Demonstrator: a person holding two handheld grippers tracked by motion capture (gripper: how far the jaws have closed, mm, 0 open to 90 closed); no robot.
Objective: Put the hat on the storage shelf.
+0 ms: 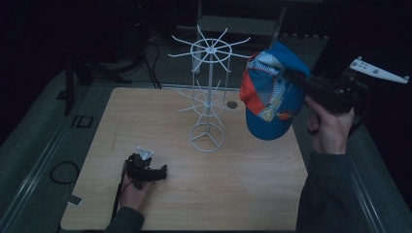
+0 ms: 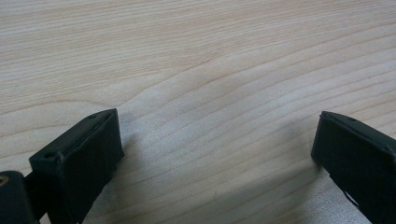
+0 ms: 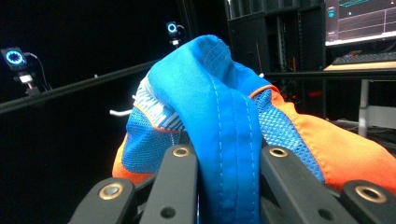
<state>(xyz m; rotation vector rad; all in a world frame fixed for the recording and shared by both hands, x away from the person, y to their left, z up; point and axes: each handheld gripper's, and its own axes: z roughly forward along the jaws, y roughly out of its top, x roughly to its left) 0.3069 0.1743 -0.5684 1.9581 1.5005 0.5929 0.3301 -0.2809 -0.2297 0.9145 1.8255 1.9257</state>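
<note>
Right gripper (image 1: 296, 77) pinches the cap (image 1: 269, 94) aloft, brim seemingly pointing down; left gripper (image 1: 163, 172) spread

cap (image 1: 272, 92) right of rack (image 1: 208, 92); left gripper (image 1: 163, 172) on table (image 1: 243, 184)

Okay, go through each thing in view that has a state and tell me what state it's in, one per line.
Cap: lifted off the table, pinched at its fabric, beside the rack's top.
Right tool: shut on the cap.
Left tool: open, empty, low over the table.
White wire rack: upright on the table, arms bare.
</note>
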